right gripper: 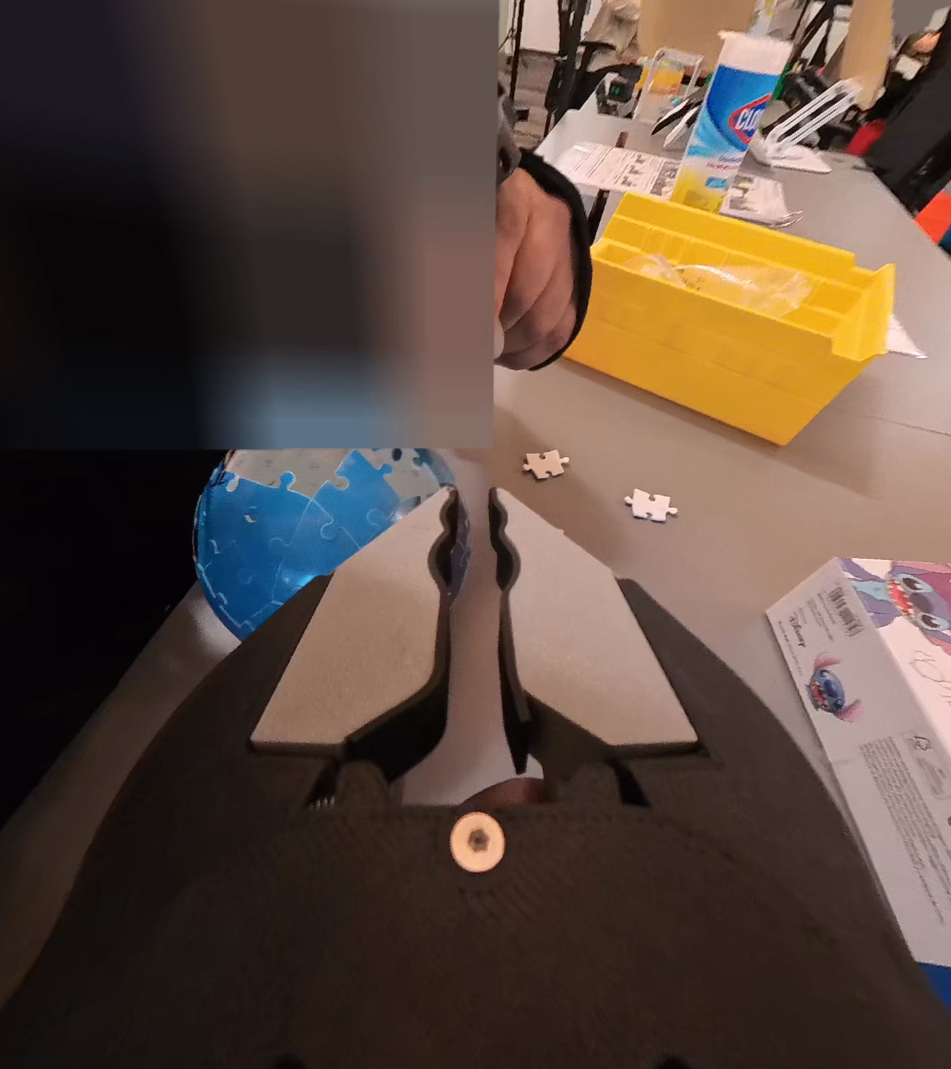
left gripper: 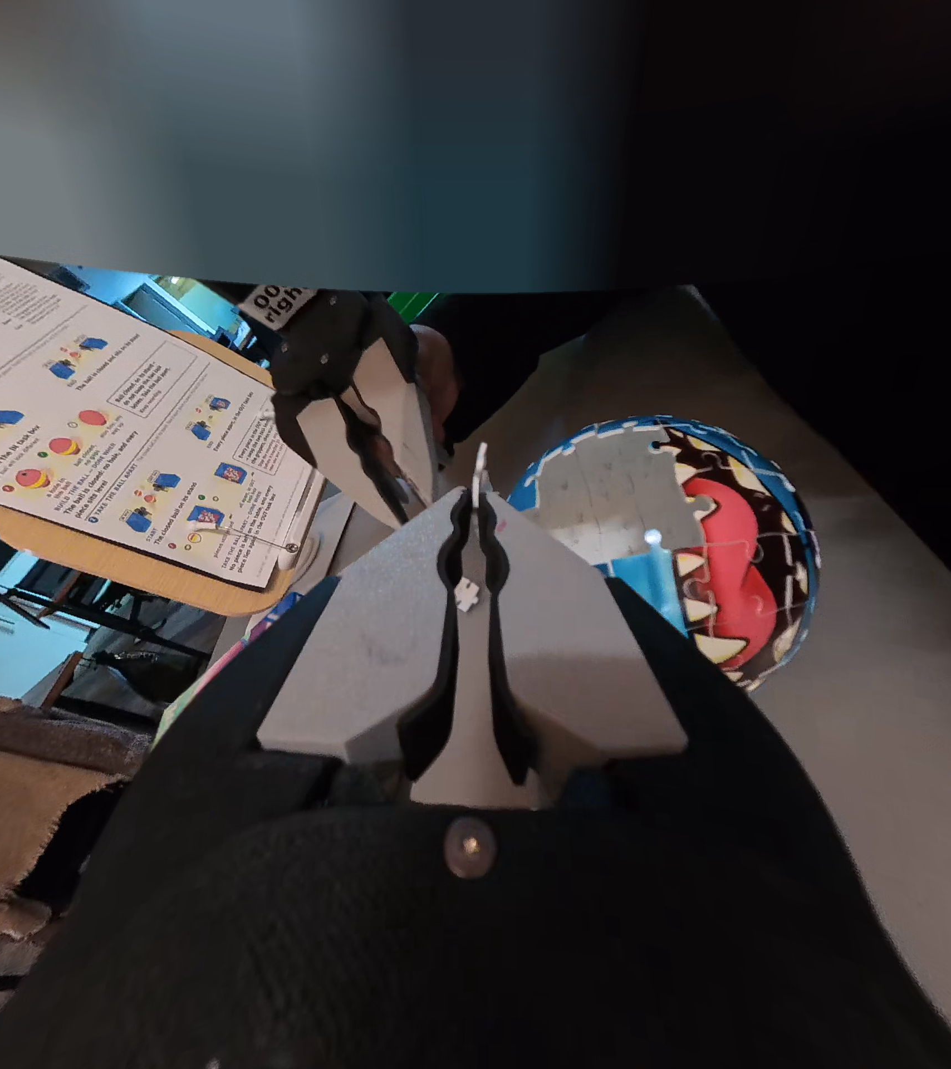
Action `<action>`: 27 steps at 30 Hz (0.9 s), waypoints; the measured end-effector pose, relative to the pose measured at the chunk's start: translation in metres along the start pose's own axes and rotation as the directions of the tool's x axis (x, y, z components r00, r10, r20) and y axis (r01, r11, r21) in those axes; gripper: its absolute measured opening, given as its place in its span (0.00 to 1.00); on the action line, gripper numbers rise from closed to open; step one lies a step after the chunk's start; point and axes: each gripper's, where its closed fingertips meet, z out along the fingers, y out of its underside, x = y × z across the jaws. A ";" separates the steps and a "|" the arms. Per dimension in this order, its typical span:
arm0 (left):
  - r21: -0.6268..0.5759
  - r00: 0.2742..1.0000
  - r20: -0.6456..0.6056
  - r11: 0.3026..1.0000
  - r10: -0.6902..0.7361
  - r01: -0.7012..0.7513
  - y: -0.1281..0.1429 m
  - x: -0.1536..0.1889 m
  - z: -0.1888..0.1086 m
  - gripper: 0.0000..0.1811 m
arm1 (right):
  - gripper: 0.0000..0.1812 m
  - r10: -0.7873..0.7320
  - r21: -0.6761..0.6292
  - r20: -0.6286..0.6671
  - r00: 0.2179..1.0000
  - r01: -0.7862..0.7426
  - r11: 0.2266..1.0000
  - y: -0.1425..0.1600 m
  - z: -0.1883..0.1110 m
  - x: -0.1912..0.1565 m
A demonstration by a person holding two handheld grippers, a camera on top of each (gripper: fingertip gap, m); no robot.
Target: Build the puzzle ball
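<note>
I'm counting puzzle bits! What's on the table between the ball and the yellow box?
Right wrist view: two loose white puzzle pieces lie on the grey table between the puzzle ball and the yellow bin.

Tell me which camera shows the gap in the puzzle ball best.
The left wrist view: the puzzle ball faces it, with the gap open beside the printed mouth. The right wrist view shows only the ball's blue side, partly hidden.

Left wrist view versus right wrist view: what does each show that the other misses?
Only the left wrist view shows the piece pinched in the left gripper, the ball's open gap and the instruction sheet. Only the right wrist view shows two loose pieces, the yellow bin and the puzzle box. Both show the puzzle ball and the right gripper.
</note>
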 end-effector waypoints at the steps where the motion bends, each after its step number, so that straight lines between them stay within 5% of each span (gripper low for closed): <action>1: 0.000 1.000 0.011 1.000 0.013 -0.013 0.000 -0.001 0.001 0.00 | 0.05 0.006 -0.007 0.018 1.000 -0.006 1.000 0.002 0.002 -0.002; 9: -0.054 0.997 0.011 0.996 0.073 -0.073 0.010 0.000 0.010 0.00 | 0.09 -0.008 0.011 0.183 0.983 0.006 1.000 -0.002 0.007 -0.019; 19: 0.097 0.989 0.115 0.990 0.095 -0.106 -0.015 -0.013 0.004 0.00 | 0.13 -0.041 0.129 0.552 0.833 -0.036 0.991 -0.027 0.002 -0.031; 27: 0.097 0.990 0.107 0.990 0.090 -0.100 -0.010 -0.010 0.008 0.00 | 0.12 -0.081 0.112 0.561 0.824 0.021 0.993 -0.025 0.015 -0.038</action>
